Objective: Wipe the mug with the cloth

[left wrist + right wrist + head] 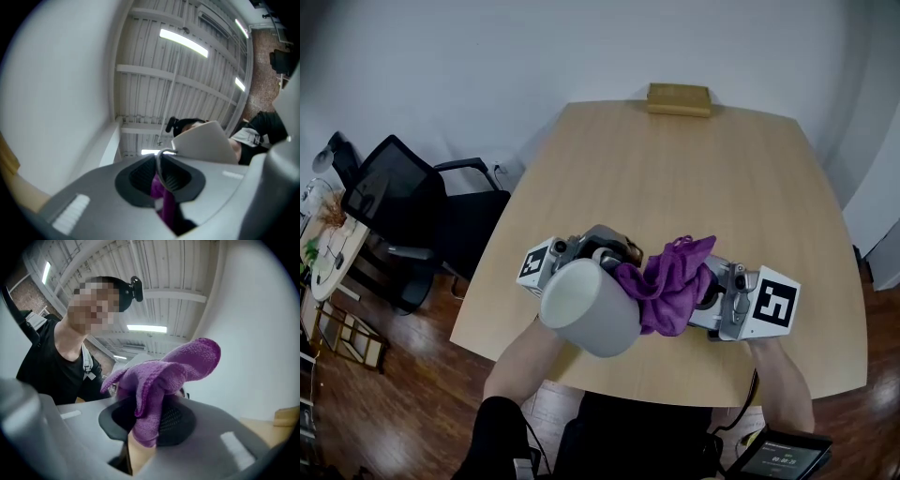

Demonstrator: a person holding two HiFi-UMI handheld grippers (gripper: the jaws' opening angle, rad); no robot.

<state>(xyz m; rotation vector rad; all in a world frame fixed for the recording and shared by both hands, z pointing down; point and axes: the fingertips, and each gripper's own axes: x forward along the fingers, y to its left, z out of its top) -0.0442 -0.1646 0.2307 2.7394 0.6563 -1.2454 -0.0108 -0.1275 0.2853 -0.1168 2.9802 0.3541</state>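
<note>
Above the light wood tabletop, both tools are held up in the air near its front edge. Black office chair stands off the tabletop's left side, on a dark wood floor. Pale grey mug is lifted and tipped on its side, clear of the tabletop, at the left of centre. Purple cloth is bunched just to the right of it, touching the mug's right end. Left hand-held gripper is pinched on a thin curved part of the mug; handle or rim, can't tell which. A bit of purple cloth shows right below the pads. Right hand-held gripper is clamped on the cloth, whose folds stick up out of the jaws. Tan flat box lies at the far edge of the tabletop, well apart from everything. Small dark screen is at the bottom right, below the tabletop edge.
</note>
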